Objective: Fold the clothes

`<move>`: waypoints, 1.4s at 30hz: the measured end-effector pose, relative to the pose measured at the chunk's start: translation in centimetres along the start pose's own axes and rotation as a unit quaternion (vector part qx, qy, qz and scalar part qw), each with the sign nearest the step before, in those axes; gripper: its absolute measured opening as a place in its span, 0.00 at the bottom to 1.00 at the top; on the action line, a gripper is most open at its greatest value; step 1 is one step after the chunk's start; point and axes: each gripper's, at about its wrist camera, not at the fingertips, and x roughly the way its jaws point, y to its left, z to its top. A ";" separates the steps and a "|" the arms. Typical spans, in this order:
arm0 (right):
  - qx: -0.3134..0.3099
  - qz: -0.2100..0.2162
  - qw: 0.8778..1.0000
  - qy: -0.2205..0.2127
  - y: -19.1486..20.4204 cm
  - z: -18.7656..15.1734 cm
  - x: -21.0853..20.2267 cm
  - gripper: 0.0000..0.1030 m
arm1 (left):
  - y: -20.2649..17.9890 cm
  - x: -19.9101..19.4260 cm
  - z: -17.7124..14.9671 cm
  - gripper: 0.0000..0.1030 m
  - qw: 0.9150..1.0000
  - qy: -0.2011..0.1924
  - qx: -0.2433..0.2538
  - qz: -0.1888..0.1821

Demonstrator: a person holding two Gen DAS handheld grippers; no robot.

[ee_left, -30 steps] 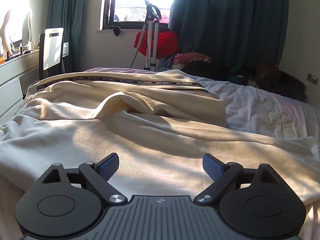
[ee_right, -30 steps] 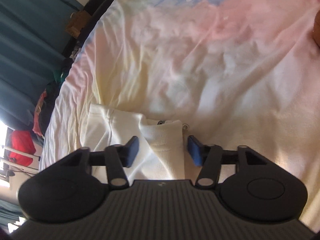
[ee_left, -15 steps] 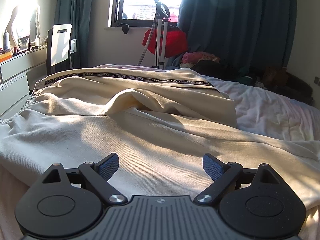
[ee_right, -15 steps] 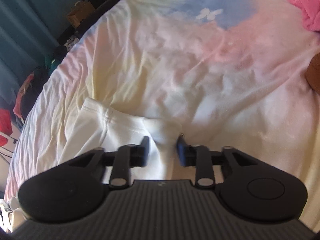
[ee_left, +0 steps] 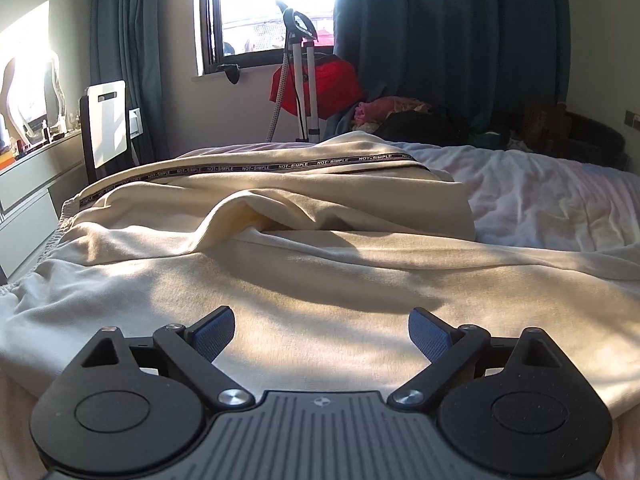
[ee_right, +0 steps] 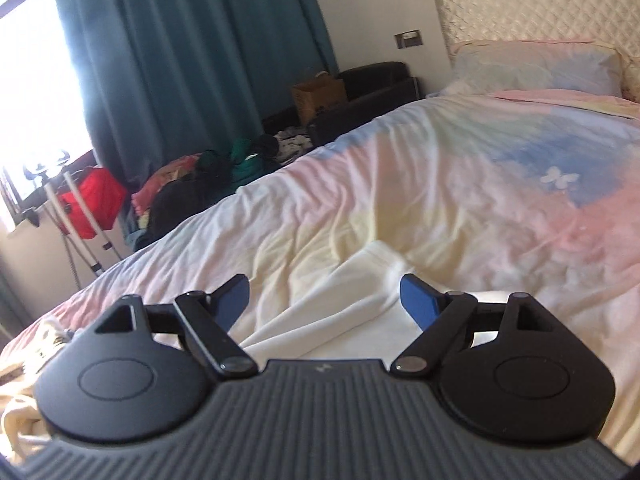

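Note:
A cream garment with a black "NOT-SIMPLE" printed band lies spread and rumpled on the bed in the left wrist view. My left gripper is open and empty, low over its near part. In the right wrist view a white end of the garment lies on the bed between and beyond the fingers. My right gripper is open and holds nothing, just above that cloth.
The bed has a pastel pink, blue and yellow sheet with a pillow and quilted headboard. A red bag and steamer stand are by the window. A pile of clothes lies beside the teal curtains. A chair stands left.
My right gripper closed on the white cloth end, then opened and let go, and tilted up from looking down at the bed to looking across it. My left gripper stayed open and shifted slightly.

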 end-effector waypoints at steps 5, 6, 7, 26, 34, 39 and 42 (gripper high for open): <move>-0.025 0.029 0.999 0.022 2.6 -2.2 1.6 0.82 | -4.4 3.7 4.0 0.94 0.999 -0.024 0.047 -0.002; -0.035 0.025 0.999 0.019 2.8 -2.5 2.1 0.82 | -5.9 5.1 5.1 0.94 0.998 -0.026 0.059 -0.003; -0.043 0.016 0.999 0.019 3.0 -2.7 2.6 0.82 | -7.2 6.3 6.1 0.94 0.997 -0.027 0.068 -0.006; -0.032 0.025 0.997 0.063 3.4 -5.7 10.7 0.82 | -20.4 28.9 13.9 0.74 0.951 0.132 0.268 0.085; -0.005 0.028 0.997 0.074 2.5 -5.3 10.2 0.82 | -16.8 25.1 16.0 0.10 0.958 0.130 0.253 0.039; 0.011 0.023 0.997 0.073 1.9 -4.8 9.5 0.82 | -15.8 19.7 20.3 0.08 0.979 0.059 0.196 -0.015; 0.010 0.018 0.997 0.068 1.7 -4.7 9.3 0.82 | -15.5 15.5 22.9 0.08 0.982 -0.013 0.159 -0.106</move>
